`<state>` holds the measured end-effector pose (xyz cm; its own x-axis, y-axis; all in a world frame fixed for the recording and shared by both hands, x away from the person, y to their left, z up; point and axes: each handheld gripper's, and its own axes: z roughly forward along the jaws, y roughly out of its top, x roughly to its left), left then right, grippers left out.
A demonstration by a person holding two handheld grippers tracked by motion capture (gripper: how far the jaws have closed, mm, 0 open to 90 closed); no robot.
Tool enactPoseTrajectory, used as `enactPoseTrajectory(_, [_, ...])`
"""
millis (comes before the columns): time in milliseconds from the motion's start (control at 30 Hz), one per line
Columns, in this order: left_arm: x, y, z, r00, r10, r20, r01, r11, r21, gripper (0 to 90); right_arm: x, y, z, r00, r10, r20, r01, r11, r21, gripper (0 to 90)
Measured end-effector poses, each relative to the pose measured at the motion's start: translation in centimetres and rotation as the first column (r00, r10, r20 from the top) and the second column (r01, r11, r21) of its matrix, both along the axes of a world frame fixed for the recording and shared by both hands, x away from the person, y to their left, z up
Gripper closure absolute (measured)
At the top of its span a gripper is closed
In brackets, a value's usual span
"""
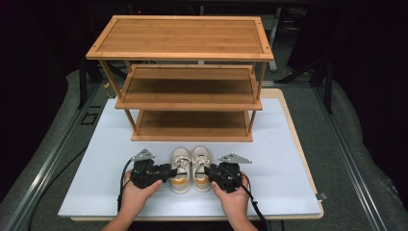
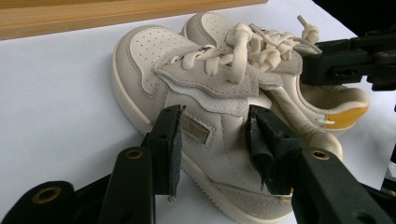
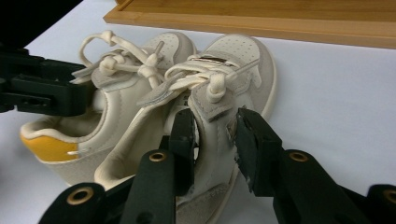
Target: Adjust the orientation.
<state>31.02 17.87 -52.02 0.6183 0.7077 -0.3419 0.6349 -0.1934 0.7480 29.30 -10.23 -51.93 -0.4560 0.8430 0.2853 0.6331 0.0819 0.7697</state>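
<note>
1. Facing a three-tier wooden shoe rack (image 1: pixel 180 53) that stands at the far side of a white table mat (image 1: pixel 96 163), I hold one claw in each hand at the near edge.

2. Between the rack and my hands sits a pair of small cream sneakers — toes pointing away from me toward the rack, yellow heel tabs toward me, their long axes running straight from me to the lowest shelf.

3. My left claw (image 1: pixel 169 172) comes in from the left against the left sneaker (image 1: pixel 181 169); in the left gripper view its jaws stand partly apart around the shoe's outer side wall, and I cannot tell whether the pads press.

4. My right claw (image 1: pixel 208 171) mirrors it on the right sneaker (image 1: pixel 201 167); in the right gripper view its jaws straddle that shoe's side wall near the laces (image 3: pixel 205 74), moderately open, with a firm grip not clear.

5. Each hand is nearest its own shoe, so I judge the coming move is a squeeze, lift and push forward along the shoes' length — toward the bottom shelf (image 1: pixel 192 126).
</note>
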Motion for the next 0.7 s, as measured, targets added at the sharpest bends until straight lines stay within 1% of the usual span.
enactPoseTrajectory(67, [0.07,-0.11,0.00,0.9999,-0.007,0.010,0.007,0.9999,0.012,55.4,-0.16,0.12,-0.01,1.0000,0.002,-0.005,-0.002,1.000,0.012,67.0])
enactPoseTrajectory(100, [0.05,-0.25,0.02,0.9999,-0.002,0.013,0.001,0.9999,0.016,55.3,-0.25,0.18,-0.05,0.9999,0.010,-0.008,-0.010,1.000,0.027,66.4])
enactPoseTrajectory(133, [0.05,-0.32,0.07,0.9999,-0.004,0.016,0.003,0.9996,0.027,55.3,-0.39,0.24,-0.08,0.9999,0.010,-0.010,-0.009,0.999,0.030,65.9])
enactPoseTrajectory(167, [0.08,-0.34,0.08,0.9997,-0.006,0.023,0.005,0.9994,0.035,55.4,-0.52,0.33,-0.13,0.9999,0.011,-0.005,-0.011,0.999,0.036,65.5])
enactPoseTrajectory(200, [0.10,-0.35,0.08,0.9997,-0.004,0.024,0.004,0.9994,0.035,55.5,-0.66,0.32,-0.16,0.9999,0.014,-0.003,-0.013,0.999,0.029,65.3])
enactPoseTrajectory(233, [0.17,-0.30,0.06,0.9997,-0.006,0.025,0.005,0.9994,0.035,55.5,-0.74,0.31,-0.26,0.9999,0.010,0.001,-0.011,0.999,0.039,65.2])
enactPoseTrajectory(267, [0.20,-0.28,0.04,0.9997,-0.002,0.022,0.001,0.9995,0.031,55.5,-0.76,0.24,-0.45,0.9999,0.010,0.014,-0.011,0.998,0.054,65.1])
enactPoseTrajectory(367, [0.18,-0.29,0.05,0.9996,-0.004,0.028,0.003,0.9993,0.038,55.4,-0.78,0.03,-0.66,1.0000,0.004,0.008,-0.005,0.996,0.090,63.7])
enactPoseTrajectory(433, [0.16,-0.27,0.07,0.9996,-0.002,0.028,0.001,0.9993,0.038,55.2,-0.81,0.10,-0.60,0.9998,0.013,0.017,-0.014,0.997,0.072,59.5])
enactPoseTrajectory(500, [0.08,-0.32,0.03,0.9994,0.008,0.034,-0.009,0.9993,0.037,54.1,-0.90,0.22,-0.51,0.9992,0.022,0.035,-0.023,0.999,0.044,57.6])
enactPoseTrajectory(533, [0.03,-0.37,-0.04,0.9993,0.013,0.036,-0.014,0.9993,0.036,53.6,-0.89,0.22,-0.52,0.9989,0.023,0.042,-0.025,0.999,0.040,56.4])
enactPoseTrajectory(567, [-0.02,-0.43,-0.07,0.9994,0.016,0.032,-0.017,0.9992,0.036,52.6,-0.87,0.17,-0.50,0.9989,0.016,0.044,-0.017,1.000,0.025,54.8])
enactPoseTrajectory(633, [-0.14,-0.61,-0.21,0.9989,0.028,0.038,-0.030,0.9986,0.044,49.7,-0.84,0.03,-0.50,0.9991,0.005,0.043,-0.006,1.000,0.031,52.7])
enactPoseTrajectory(700, [-0.26,-0.96,-0.39,0.9979,0.047,0.045,-0.049,0.9974,0.053,48.3,-0.69,-0.02,-0.61,0.9991,-0.005,0.042,0.004,1.000,0.026,50.4])
